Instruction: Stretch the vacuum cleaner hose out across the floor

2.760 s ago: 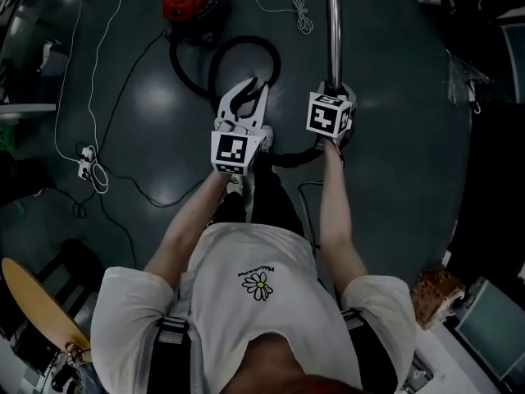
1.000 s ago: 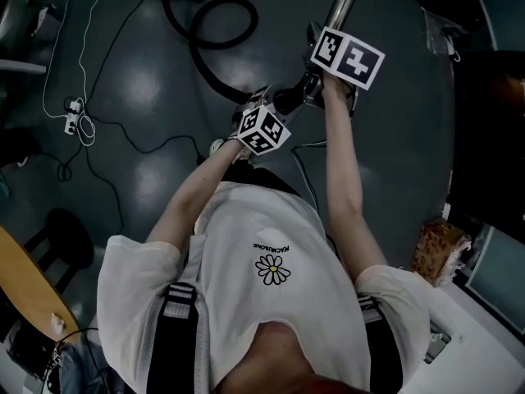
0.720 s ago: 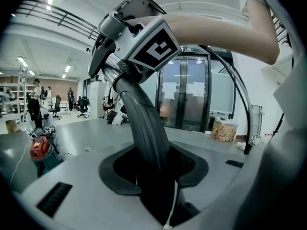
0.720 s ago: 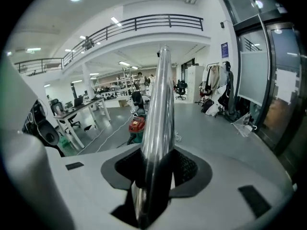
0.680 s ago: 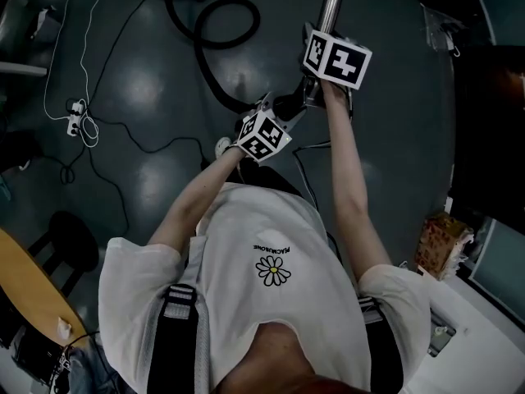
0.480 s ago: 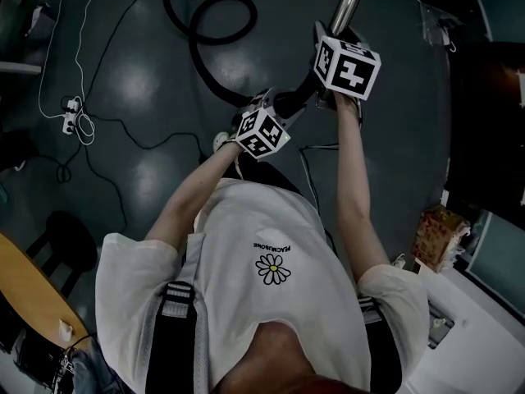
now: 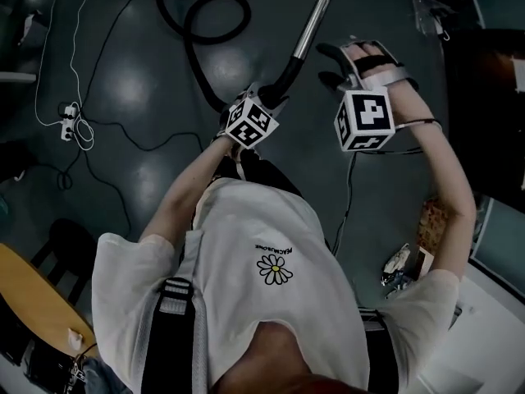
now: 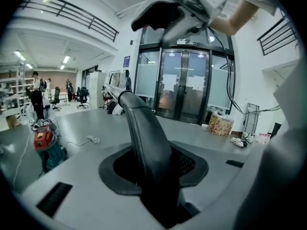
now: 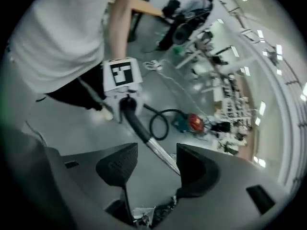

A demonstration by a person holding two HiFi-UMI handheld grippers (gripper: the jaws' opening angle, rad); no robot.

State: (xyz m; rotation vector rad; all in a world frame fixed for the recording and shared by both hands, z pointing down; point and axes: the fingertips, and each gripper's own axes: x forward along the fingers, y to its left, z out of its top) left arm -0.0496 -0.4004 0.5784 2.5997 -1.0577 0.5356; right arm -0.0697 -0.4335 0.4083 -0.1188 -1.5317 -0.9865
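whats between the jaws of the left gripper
The vacuum's black curved handle, clamped by the left gripper. The handle's lower end cannot be seen: the jaws cover it.

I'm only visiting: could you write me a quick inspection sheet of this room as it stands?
Surface: dark, shiny floor.
Job's things: hose looped beside the red vacuum cleaner; metal tube joined to a black handle.
Clutter: patterned bag on the floor.
Grippers: left gripper, jaws shut on the handle; right gripper, jaws have just been opening, nothing between them.
Cables: white cord bundled on the floor; plug strip.
Surroundings: glass doors; wooden table.
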